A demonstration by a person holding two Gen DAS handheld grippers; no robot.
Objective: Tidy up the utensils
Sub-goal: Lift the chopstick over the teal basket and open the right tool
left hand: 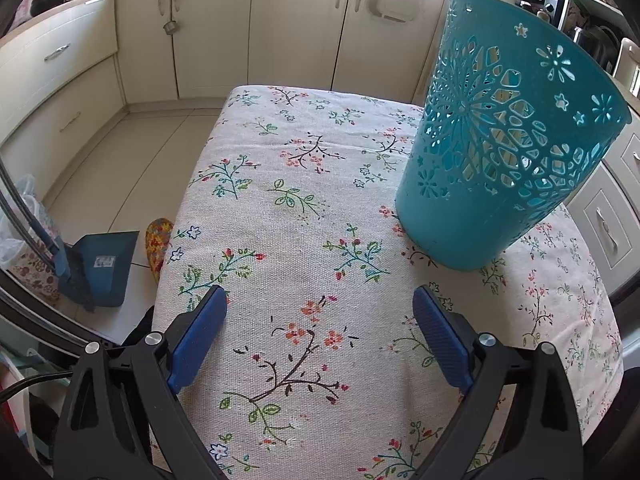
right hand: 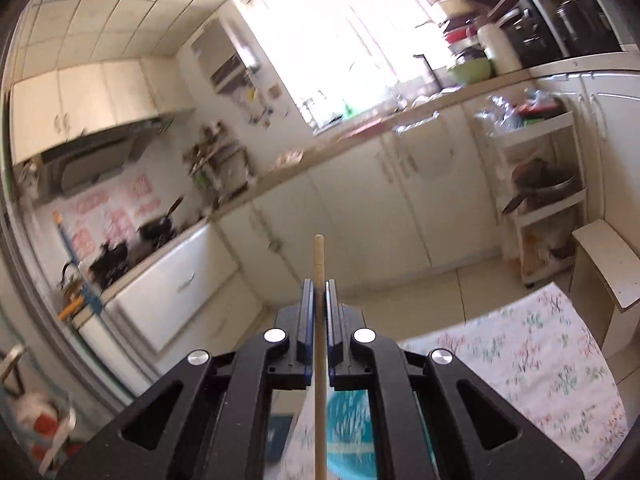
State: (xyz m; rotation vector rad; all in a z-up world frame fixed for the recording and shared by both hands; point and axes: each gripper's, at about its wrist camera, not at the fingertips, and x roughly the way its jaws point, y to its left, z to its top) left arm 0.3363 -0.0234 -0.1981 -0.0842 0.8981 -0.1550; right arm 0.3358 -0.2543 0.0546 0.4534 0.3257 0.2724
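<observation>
Right claw (right hand: 319,292): pressed together on a thin wooden stick (right hand: 319,264), pinching it between the 2 blue pads; the stick runs straight up the middle of the right wrist view, its tip poking out past the fingertips.

Left claw (left hand: 320,308): spread wide, nothing between its fingers, hovering over the flowered tablecloth (left hand: 280,208) on the surface.

Basket (left hand: 508,152): teal, pierced with flower cut-outs, standing on the right side of the cloth, and that looks like the place the utensils are meant to go.

Where the stick is: in the air in the right claw, with a blurred patch of teal below it in the right wrist view, likely the same basket.

Done so far: 1 utensil picked up, as far as can be judged; no loose utensils show on the cloth in the left wrist view.

Left to do: the stick is not yet in the basket, so the drop is the step in hand.

Hidden: the basket's inside cannot be read; pale shapes show through the holes, but whether those are utensils or the cabinets (left hand: 296,28) behind is unclear.

Cut off: the stick's lower end runs off the bottom edge, so its full form stays unknown.

Hard to make out: the right wrist view is smeared, and the kitchen counter items are mostly blur.
</observation>
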